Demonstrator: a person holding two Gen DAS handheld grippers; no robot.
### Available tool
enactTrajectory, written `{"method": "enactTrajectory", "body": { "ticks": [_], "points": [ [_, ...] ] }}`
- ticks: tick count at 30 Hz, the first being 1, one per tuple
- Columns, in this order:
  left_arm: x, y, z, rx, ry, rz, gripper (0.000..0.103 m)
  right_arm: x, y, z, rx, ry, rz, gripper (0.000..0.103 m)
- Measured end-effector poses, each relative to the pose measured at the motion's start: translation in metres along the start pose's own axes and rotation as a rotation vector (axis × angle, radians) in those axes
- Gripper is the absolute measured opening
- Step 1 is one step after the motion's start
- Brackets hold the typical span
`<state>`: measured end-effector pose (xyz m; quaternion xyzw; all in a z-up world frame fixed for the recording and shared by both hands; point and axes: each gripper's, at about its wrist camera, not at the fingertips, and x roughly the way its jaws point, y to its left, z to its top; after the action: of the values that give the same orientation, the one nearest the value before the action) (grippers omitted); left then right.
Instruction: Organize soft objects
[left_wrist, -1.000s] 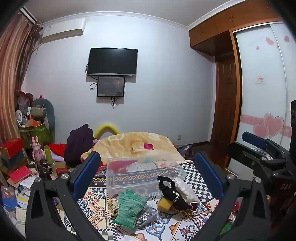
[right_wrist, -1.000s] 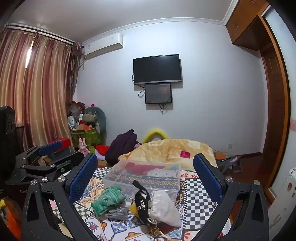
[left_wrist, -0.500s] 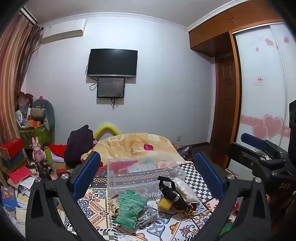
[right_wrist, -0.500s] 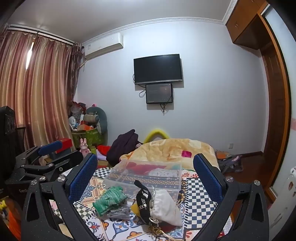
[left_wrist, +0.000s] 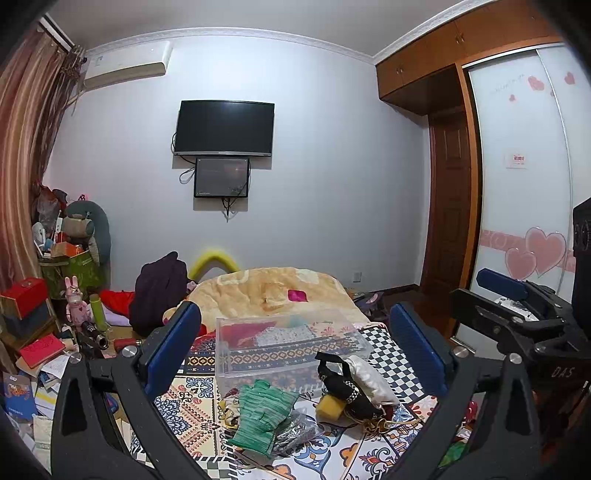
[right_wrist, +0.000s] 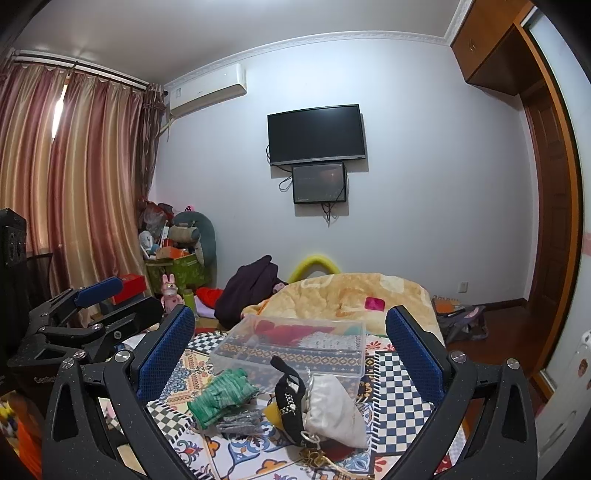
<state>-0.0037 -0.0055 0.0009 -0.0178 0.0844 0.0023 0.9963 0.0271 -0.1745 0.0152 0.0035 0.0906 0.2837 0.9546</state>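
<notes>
Tongs: left tongs (left_wrist: 295, 350) and right tongs (right_wrist: 290, 354) both wide, empty, unmoved over the last second; green knitted gloves (left_wrist: 264, 417) and clear plastic bin (left_wrist: 288, 343) untouched, sorting not started.

Our left gripper (left_wrist: 295, 347) hangs with its blue pads wide apart over the patterned cloth (left_wrist: 192, 410). Between them we see a clear plastic box (left_wrist: 288, 347), and nearer us a green glove (left_wrist: 264, 415), a yellow sponge (left_wrist: 329, 405) and a white pouch (left_wrist: 371, 378) beside it.
</notes>
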Motion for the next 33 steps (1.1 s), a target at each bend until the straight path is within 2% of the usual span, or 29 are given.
{"method": "enactTrajectory", "body": {
  "ticks": [33],
  "points": [
    [0.0003, -0.0008, -0.0026, -0.011, -0.004, -0.008, 0.103, 0.0010, -0.0010, -0.0005, 0.002, 0.002, 0.003, 0.103]
  ]
}}
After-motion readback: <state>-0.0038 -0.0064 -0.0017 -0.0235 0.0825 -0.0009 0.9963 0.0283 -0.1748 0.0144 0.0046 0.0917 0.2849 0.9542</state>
